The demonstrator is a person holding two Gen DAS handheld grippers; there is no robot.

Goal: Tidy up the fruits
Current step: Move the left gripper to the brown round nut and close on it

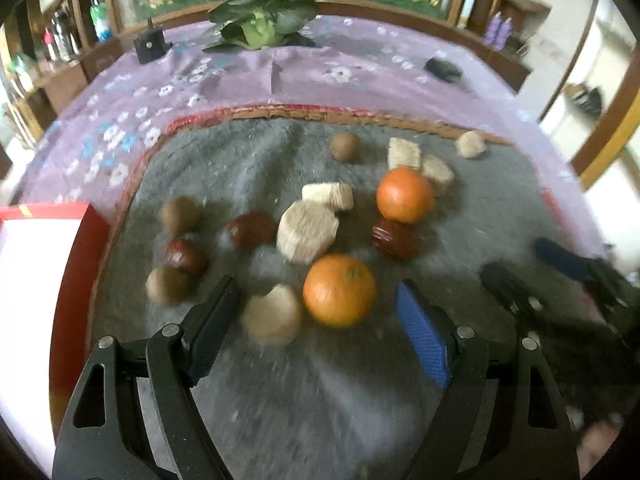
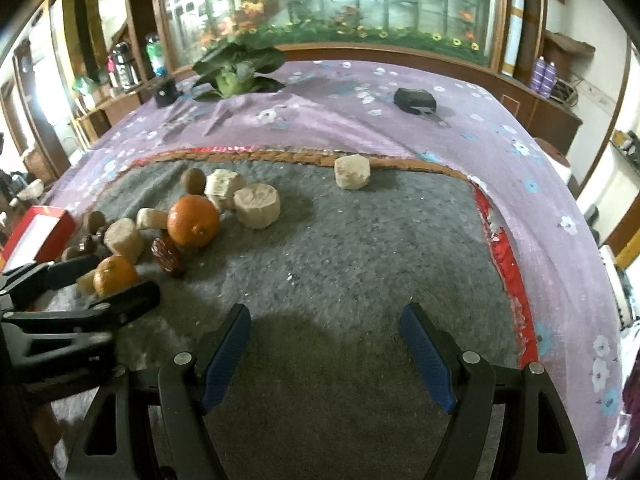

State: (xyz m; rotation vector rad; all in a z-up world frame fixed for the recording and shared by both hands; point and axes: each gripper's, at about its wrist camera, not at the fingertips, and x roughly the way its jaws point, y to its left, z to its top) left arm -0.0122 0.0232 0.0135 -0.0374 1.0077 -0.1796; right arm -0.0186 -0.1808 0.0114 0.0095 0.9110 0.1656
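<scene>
Fruits lie on a grey mat (image 1: 248,160): two oranges, near (image 1: 339,290) and far (image 1: 405,195), brown kiwis (image 1: 180,214), dark red dates (image 1: 252,229), mixed with several pale wooden blocks (image 1: 306,232). My left gripper (image 1: 318,300) is open; the near orange and a pale block (image 1: 272,314) lie between its jaws, untouched. It also shows in the right wrist view (image 2: 108,276), jaws either side of the near orange (image 2: 115,274). My right gripper (image 2: 326,318) is open and empty over bare mat (image 2: 360,240), right of the pile; it appears in the left wrist view (image 1: 532,264).
A red box (image 1: 36,240) with a white inside sits at the mat's left edge. A purple flowered cloth (image 2: 360,128) covers the table, with a leafy plant (image 2: 236,68), a small black box (image 2: 166,92) and a dark object (image 2: 414,101) at the back.
</scene>
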